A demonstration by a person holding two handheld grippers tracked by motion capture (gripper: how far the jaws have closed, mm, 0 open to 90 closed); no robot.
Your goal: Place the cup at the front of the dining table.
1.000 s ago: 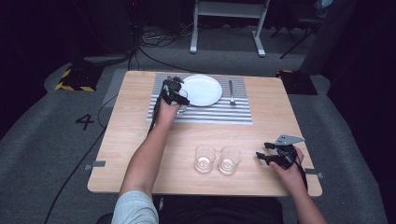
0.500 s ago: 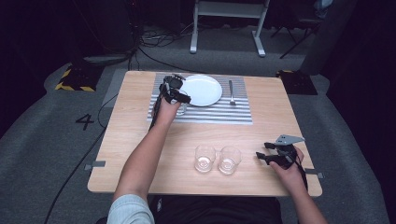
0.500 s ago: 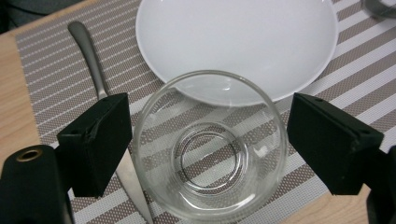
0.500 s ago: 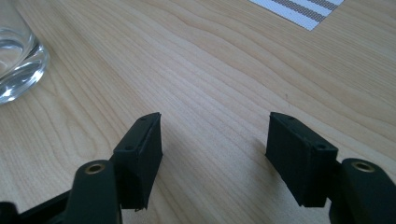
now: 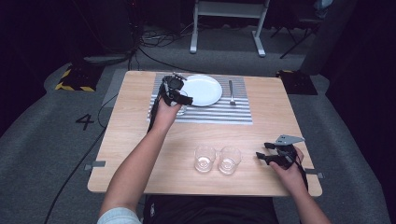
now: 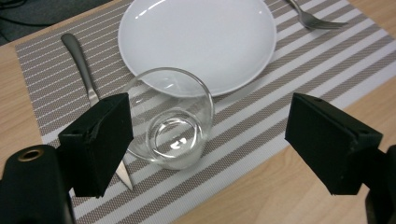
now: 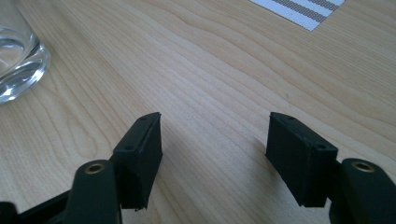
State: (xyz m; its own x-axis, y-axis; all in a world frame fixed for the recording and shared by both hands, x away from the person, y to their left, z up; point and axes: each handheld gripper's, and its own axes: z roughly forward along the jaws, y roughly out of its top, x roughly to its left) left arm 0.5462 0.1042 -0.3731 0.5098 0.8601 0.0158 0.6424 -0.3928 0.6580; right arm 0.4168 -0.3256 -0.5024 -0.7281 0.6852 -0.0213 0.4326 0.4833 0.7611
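Left gripper (image 6: 205,140) hangs above the striped placemat (image 6: 261,107), jaws apart and nothing clamped; they have just been opening. A clear glass (image 6: 170,119) stands upright on the placemat below and between the jaws, closer to the left-hand pad in the left gripper view, not pressed by either. The glass sits just beside the near rim of the white plate (image 6: 196,37), over the blade end of the knife (image 6: 84,70); whether it touches the blade can't be told. Fork (image 6: 308,16) lies on the far side of the plate.

High view: left gripper (image 5: 175,93) at the plate's left edge, right gripper (image 5: 275,154) low over the bench (image 5: 135,126) near the front right, jaws apart and empty. Two more glasses (image 5: 217,159) stand side by side on the bench, just left of the right gripper.

Step, as a judgement: glass looks set down at the place setting, left gripper releasing and lifting clear. Next move likely calls for clearing straight up so the pad doesn't clip the rim, then reaching for one of the remaining glasses, gripping across the wall without knocking its neighbour
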